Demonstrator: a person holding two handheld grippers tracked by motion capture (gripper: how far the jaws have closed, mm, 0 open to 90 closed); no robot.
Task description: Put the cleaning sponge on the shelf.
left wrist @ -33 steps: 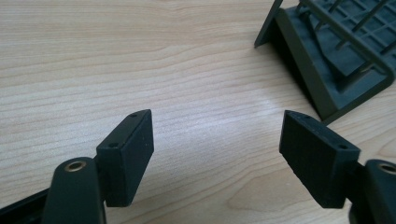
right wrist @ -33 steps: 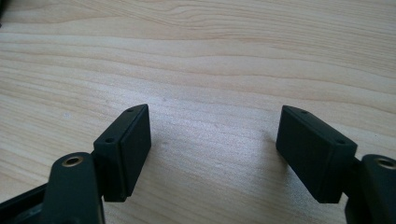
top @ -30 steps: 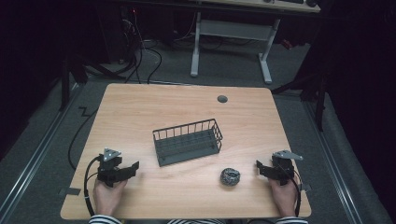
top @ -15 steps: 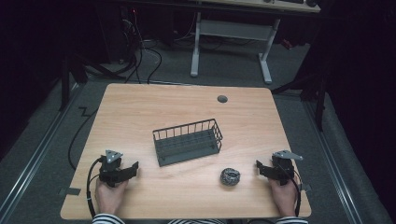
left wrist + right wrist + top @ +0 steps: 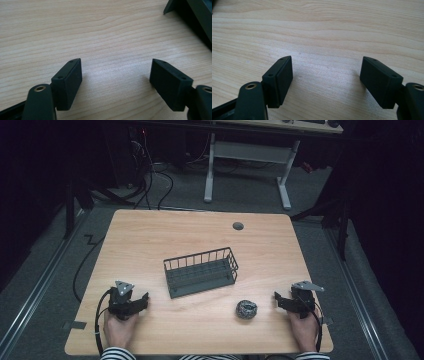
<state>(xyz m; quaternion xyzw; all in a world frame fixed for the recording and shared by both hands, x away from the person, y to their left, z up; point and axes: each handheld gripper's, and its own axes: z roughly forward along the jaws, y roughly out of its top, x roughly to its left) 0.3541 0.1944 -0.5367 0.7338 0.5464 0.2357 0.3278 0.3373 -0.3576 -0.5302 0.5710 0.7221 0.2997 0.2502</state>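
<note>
Wooden table (image 5: 150, 240), bare around basket (image 5: 201, 271)

Table (image 5: 150, 235) matt pale wood grain; basket (image 5: 201, 272) dark wire; scourer (image 5: 246, 309) shiny metal.

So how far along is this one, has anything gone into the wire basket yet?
Nothing looks done. The dark wire basket holds nothing visible, and the small grey steel-wool ball lies on the light wooden table, apart from the basket. Nothing is in hand: the left gripper and right gripper rest near the table's front edge, jaws open on bare wood. Any pickup remains.
</note>
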